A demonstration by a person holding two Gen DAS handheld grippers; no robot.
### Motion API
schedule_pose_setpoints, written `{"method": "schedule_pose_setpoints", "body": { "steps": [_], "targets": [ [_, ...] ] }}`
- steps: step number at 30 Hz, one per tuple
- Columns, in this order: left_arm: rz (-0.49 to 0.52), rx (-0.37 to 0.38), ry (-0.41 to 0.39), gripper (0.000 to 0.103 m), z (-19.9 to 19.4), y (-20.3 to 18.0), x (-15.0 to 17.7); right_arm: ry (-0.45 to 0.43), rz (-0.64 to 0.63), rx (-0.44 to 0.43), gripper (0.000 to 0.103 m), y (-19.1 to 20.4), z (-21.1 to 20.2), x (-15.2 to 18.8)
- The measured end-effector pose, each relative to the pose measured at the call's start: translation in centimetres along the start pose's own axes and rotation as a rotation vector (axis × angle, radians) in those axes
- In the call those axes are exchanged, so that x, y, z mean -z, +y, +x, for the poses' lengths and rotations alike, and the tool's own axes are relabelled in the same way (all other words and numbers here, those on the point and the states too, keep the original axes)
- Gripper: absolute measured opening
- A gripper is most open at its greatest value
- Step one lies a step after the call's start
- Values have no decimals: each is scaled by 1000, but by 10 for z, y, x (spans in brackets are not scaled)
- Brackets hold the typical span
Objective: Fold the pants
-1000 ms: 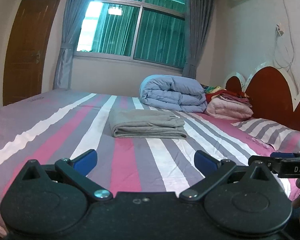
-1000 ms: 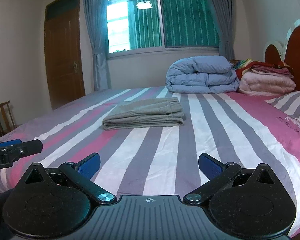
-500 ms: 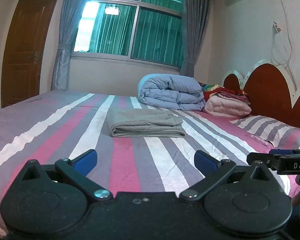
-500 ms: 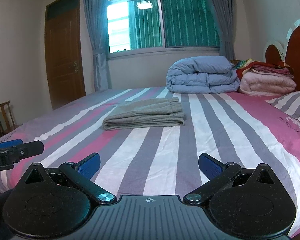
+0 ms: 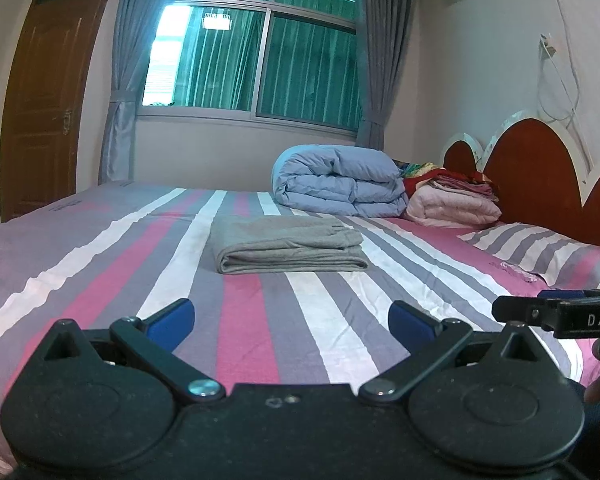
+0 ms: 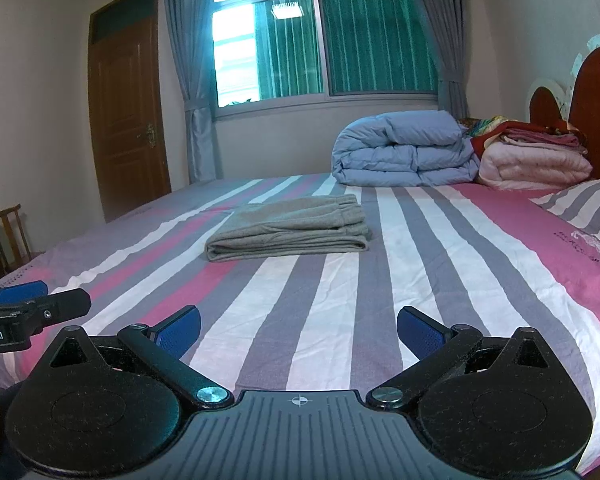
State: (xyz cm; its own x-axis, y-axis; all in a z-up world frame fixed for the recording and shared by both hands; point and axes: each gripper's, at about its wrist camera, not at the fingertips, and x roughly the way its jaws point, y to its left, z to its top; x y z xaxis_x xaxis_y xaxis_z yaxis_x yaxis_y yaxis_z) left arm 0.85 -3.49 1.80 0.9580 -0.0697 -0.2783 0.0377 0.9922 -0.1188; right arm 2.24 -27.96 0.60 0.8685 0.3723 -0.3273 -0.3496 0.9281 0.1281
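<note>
Pants (image 5: 288,246), grey, lie folded in a flat stack mid-bed on striped sheet (image 5: 260,320). Left gripper (image 5: 291,316) and right gripper (image 6: 299,330) both spread wide, empty, well short of the stack.

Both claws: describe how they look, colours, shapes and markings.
The left claw and right claw match: matte black bodies with two round discs, black linkage arms on silver pivots, and blue fingertip pads. White lettering, partly cut off, marks each one's side.
</note>
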Motion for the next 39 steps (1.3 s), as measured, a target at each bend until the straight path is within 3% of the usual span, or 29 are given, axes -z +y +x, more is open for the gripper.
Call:
{"method": "schedule_pose_setpoints", "body": {
  "steps": [39],
  "targets": [
    [8,19,-3,97,2,8,1,3,3,2,103,3,-2,1]
  ]
}}
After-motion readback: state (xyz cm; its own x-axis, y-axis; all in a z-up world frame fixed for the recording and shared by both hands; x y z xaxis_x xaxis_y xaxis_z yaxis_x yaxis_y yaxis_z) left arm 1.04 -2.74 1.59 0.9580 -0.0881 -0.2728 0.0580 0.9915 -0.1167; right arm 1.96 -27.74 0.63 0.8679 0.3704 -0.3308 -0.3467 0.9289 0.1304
